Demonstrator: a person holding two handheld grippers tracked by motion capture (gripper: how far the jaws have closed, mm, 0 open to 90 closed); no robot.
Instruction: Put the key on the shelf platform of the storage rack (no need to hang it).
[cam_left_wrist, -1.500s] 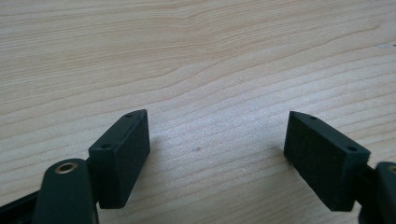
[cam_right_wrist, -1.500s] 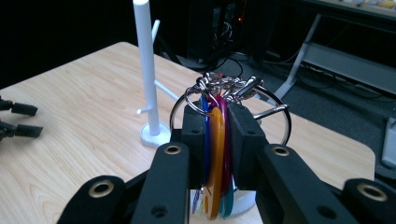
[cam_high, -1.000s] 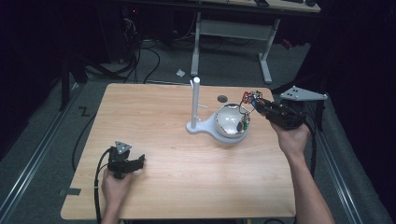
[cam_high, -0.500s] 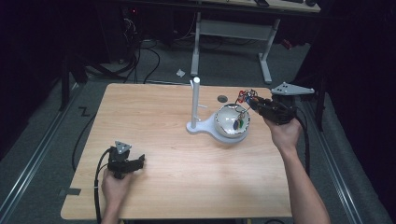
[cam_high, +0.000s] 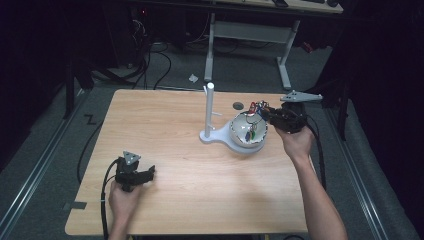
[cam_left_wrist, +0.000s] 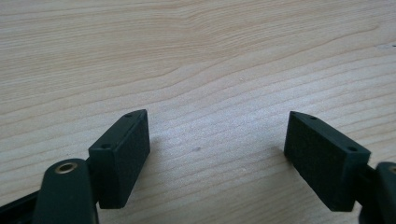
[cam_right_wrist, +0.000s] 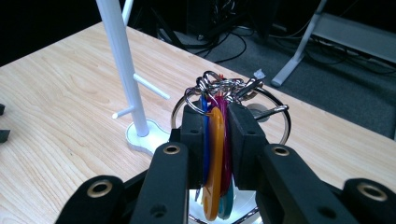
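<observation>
we have the bunch of key tags (cam_right_wrist: 215, 154) clamped between the jaws of the right gripper (cam_right_wrist: 216, 140), lifted just above the bowl (cam_high: 247, 135) that sits right beside the white peg stand (cam_high: 210, 112). the left gripper (cam_left_wrist: 217, 154) rests well away from the stand, near the table's (cam_high: 200, 200) front edge, jaws spread wide with nothing between them. we judge the carry step is in hand; next we'd need to bring a ring (cam_right_wrist: 275, 116) level with a peg and slide it on.
</observation>
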